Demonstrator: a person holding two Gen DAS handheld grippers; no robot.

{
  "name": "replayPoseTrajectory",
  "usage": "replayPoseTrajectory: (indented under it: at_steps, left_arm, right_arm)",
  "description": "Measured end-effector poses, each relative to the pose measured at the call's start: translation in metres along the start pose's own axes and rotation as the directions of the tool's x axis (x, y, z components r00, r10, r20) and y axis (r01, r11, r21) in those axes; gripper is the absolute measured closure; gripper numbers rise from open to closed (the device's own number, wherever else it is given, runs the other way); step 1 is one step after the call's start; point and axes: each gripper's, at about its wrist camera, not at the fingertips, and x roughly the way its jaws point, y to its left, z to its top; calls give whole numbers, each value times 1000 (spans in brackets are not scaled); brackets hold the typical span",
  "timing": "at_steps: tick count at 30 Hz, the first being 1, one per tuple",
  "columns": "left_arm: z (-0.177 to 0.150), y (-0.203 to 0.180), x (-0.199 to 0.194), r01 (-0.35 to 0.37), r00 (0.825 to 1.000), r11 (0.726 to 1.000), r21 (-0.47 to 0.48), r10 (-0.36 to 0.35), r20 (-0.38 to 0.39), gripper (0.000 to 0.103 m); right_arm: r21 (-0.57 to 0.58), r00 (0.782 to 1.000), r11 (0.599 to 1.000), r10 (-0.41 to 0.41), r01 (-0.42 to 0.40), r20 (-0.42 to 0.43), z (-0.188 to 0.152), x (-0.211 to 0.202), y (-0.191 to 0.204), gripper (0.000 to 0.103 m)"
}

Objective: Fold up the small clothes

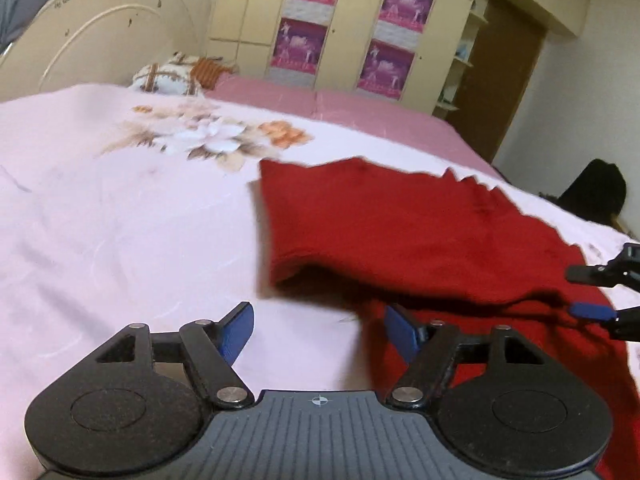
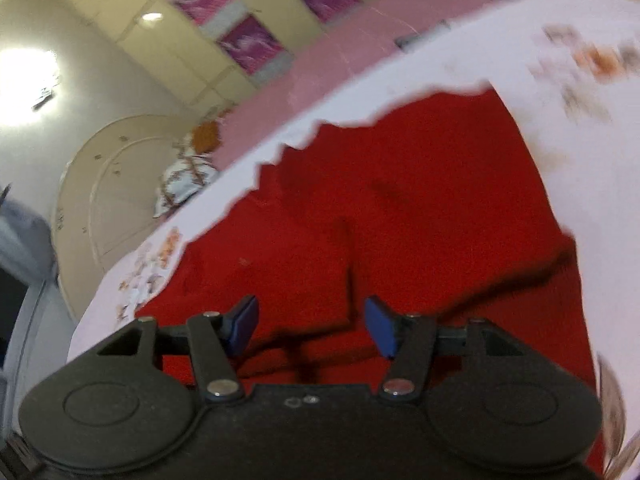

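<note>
A red knitted garment point(image 1: 400, 224) lies on the pink floral bedspread point(image 1: 120, 208), with one layer folded over another. My left gripper point(image 1: 318, 330) is open and empty, hovering over the near left edge of the garment. My right gripper point(image 2: 310, 326) is open and empty, just above the red garment point(image 2: 400, 200). The right gripper also shows at the right edge of the left wrist view point(image 1: 588, 292), over the garment's right side.
A patterned pillow point(image 1: 172, 76) lies at the head of the bed by the cream headboard point(image 1: 100, 36). A wardrobe with purple posters point(image 1: 348, 28) stands beyond the bed. A dark object point(image 1: 596, 192) sits past the bed's right edge.
</note>
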Motion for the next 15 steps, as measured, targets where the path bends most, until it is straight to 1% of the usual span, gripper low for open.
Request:
replayPoseTrajectory:
  at_steps: [4,5,6,7,8,9,10,12,13,14,15]
  left_arm:
    - [0,5,17,34,999,999,-21,-33,2,31]
    - [0,5,21,19,1000,1000,-13,-19,-2,31]
    - [1,1,24,1,1000,1000,14,-1,-4,31]
    - [5,-6,29,-20,1000,998,52,21,-14,31]
    - [7,-13,32,-38,999,995,93,41,-25,31]
    - [8,-19,30,-38,999,992,118,42,-30,31]
    - [9,-21,29,-39,999,991,128,43,-31,31]
    - [8,-20,28,-36,999,991,126,40,-26,31]
    - [9,-18,27,-34,999,993,115,36,-23,34]
    - [10,-17,25,-39,999,993,111,41,-20,47]
    - [12,-15,24,-25,1000,995,100,27,-16,60]
  right_arm:
    - [58,998,996,66,-67,8,4,11,-4,45]
    - [61,997,995,76,-77,9,5,16,-2,51]
    - [42,998,997,66,-66,1,7,22,1,58]
    - [8,999,999,50,-50,-15,8,27,6,83]
    - [-42,999,998,35,-36,-29,9,31,14,95]
    - [-104,1000,994,19,-20,-6,10,29,22,95]
    - [-151,999,988,17,-12,36,12,21,27,95]
    - [-178,989,984,41,-16,139,19,-5,29,95]
    - [-187,983,982,29,6,182,23,-19,25,95]
    - [-202,977,978,-2,46,214,26,-29,20,95]
    - [-213,973,974,-26,77,230,27,-36,13,95]
